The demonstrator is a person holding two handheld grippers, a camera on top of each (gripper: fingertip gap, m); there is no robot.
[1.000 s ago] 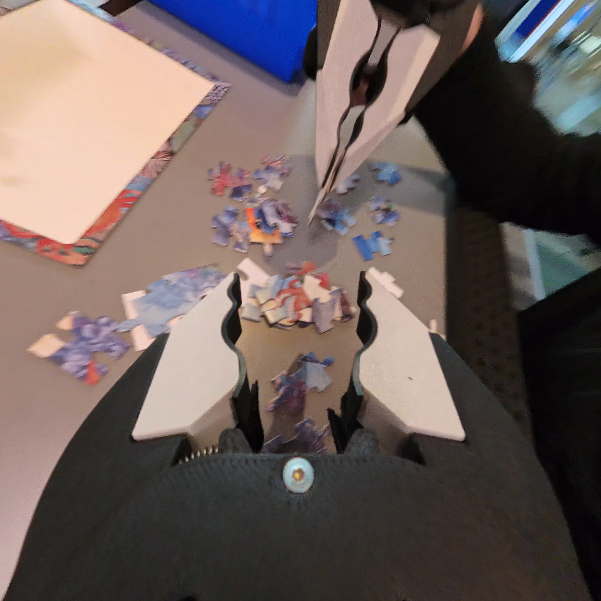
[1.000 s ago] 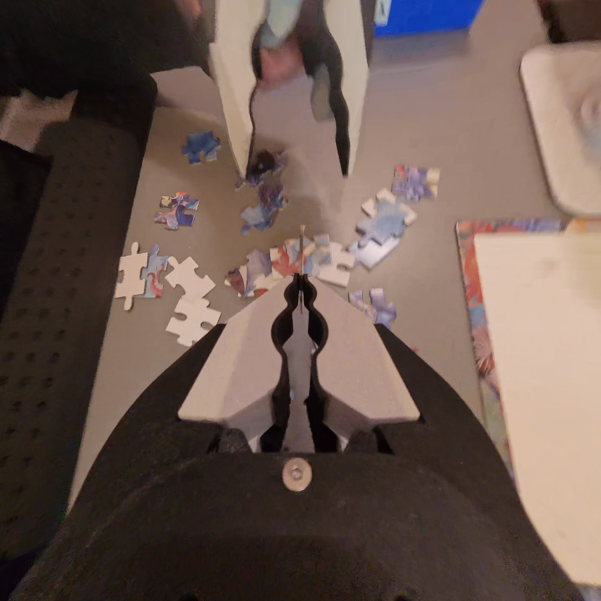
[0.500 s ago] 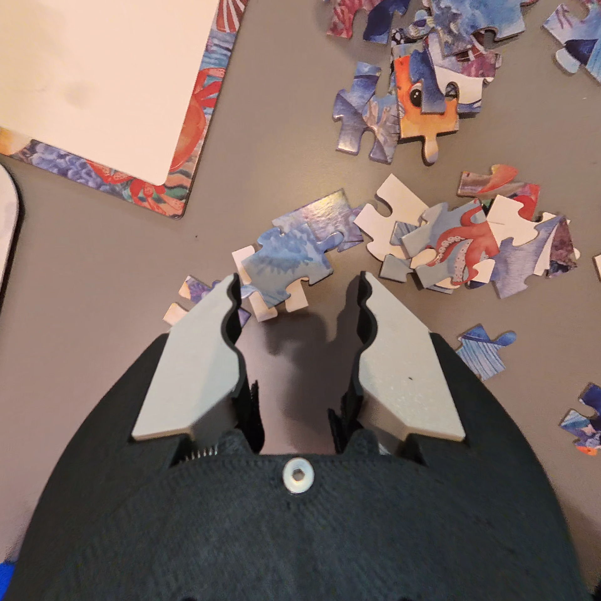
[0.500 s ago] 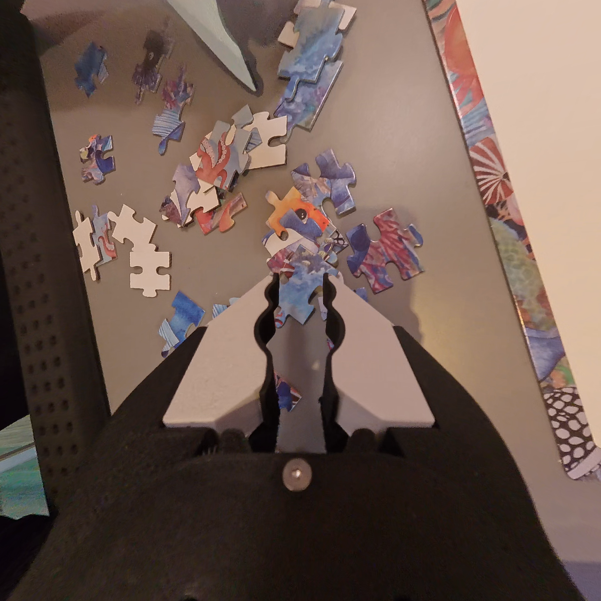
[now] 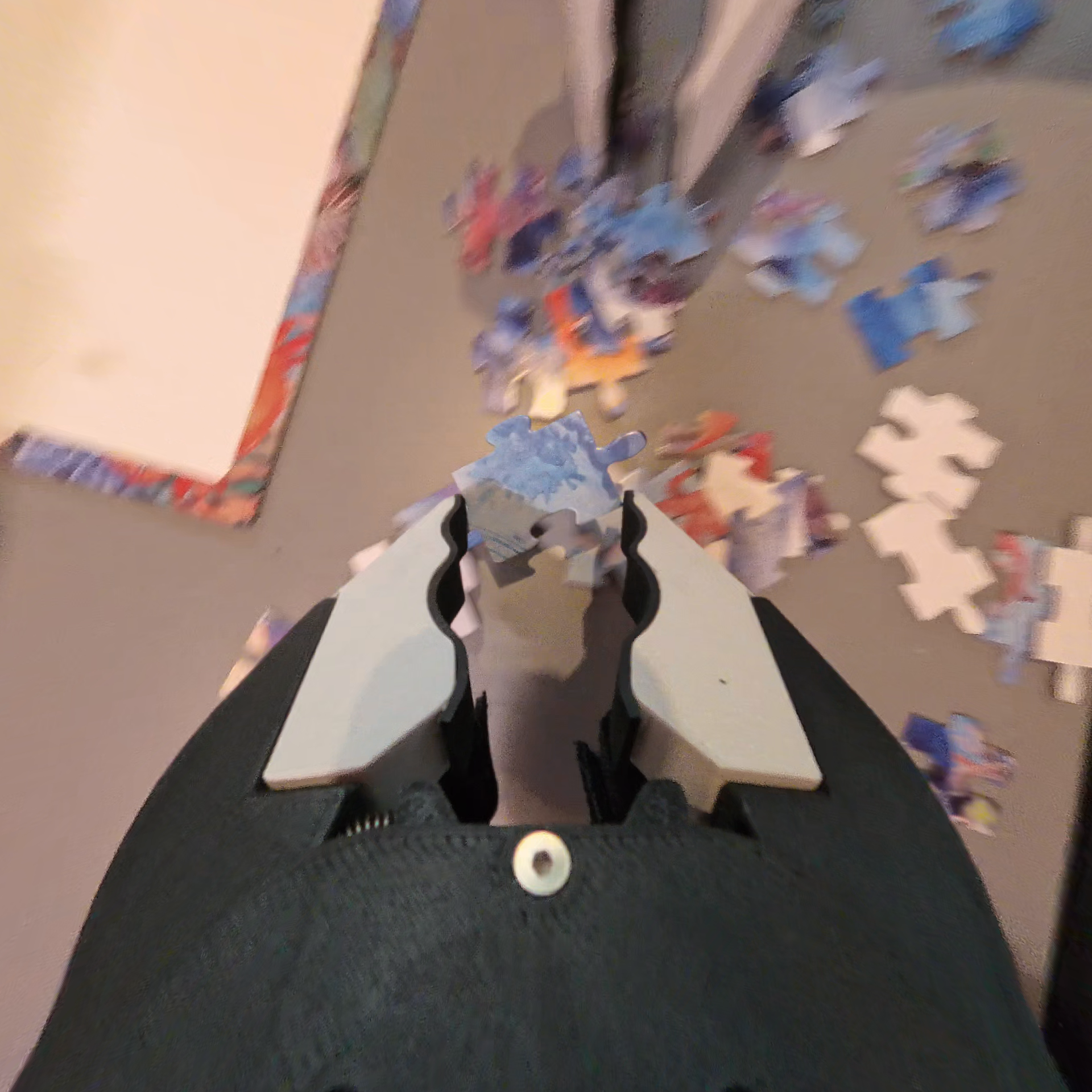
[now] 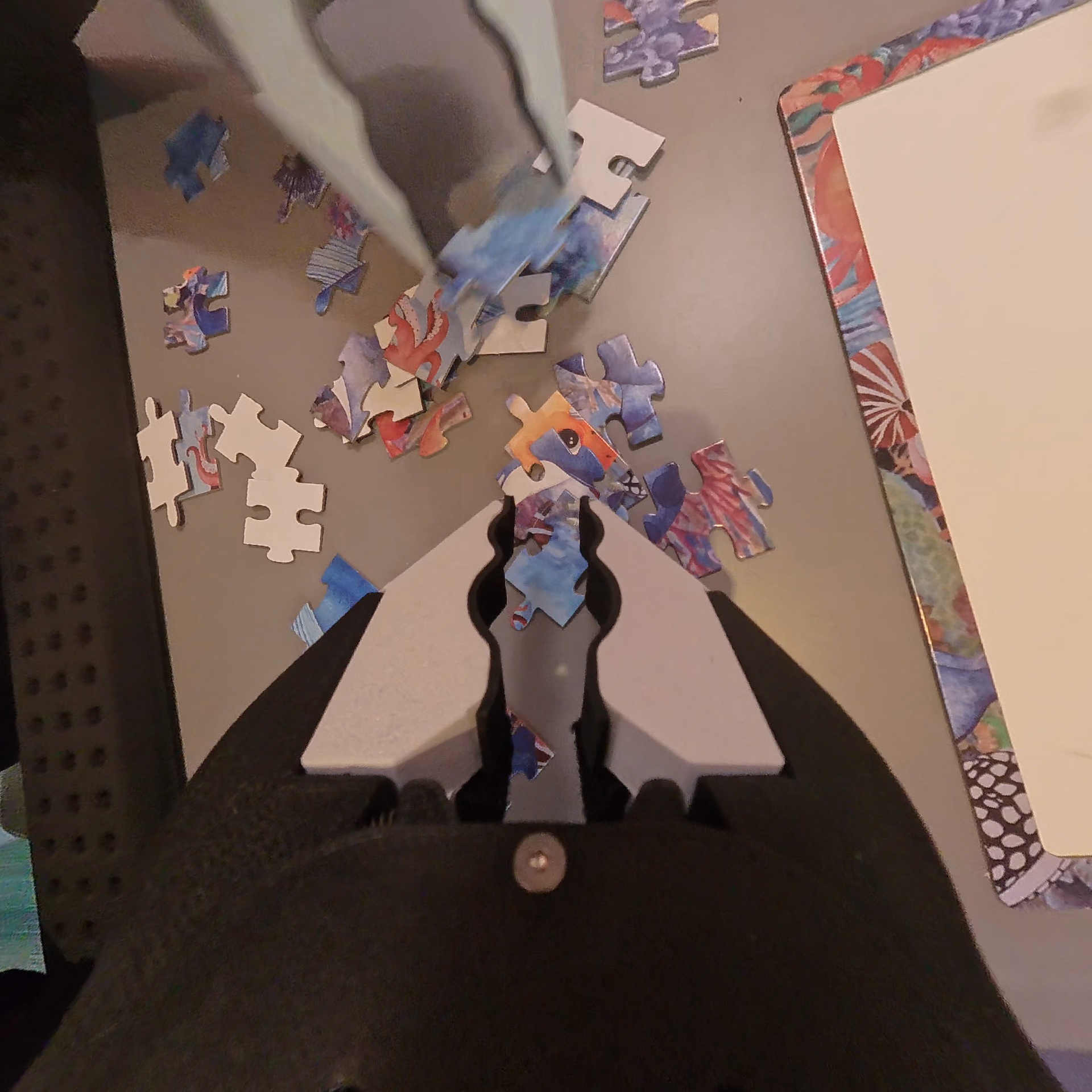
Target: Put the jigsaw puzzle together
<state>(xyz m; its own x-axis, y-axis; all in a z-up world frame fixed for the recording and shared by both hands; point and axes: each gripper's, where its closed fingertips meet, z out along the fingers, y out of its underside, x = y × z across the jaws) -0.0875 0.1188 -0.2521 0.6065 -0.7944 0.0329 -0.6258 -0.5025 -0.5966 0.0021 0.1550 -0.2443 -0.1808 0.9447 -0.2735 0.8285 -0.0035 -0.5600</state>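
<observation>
Loose jigsaw pieces (image 6: 555, 437) lie scattered on the grey table, some face down and white (image 6: 266, 467). The puzzle frame board (image 6: 886, 413), cream with a colourful sea-life border, lies to the right; in the left wrist view the board (image 5: 283, 366) is at the left. My left gripper (image 5: 543, 499) is shut on a light blue piece (image 5: 543, 467) and holds it above the pile; it shows blurred in the right wrist view (image 6: 496, 230). My right gripper (image 6: 545, 502) is closed on a blue piece (image 6: 546, 567) held flat between its fingers. It shows blurred in the left wrist view (image 5: 641, 177).
A black perforated surface (image 6: 53, 473) borders the table on the left. A red coral piece (image 6: 709, 508) and an octopus piece (image 6: 419, 337) lie near my right gripper. White face-down pieces (image 5: 928, 461) and a blue piece (image 5: 910, 313) lie to the right of my left gripper. The grippers' ends are close to 11 centimetres from one another.
My left gripper has closed on the light blue piece and lifted it off the table. My right gripper's jaws have narrowed on its blue piece and shifted slightly over the pile.
</observation>
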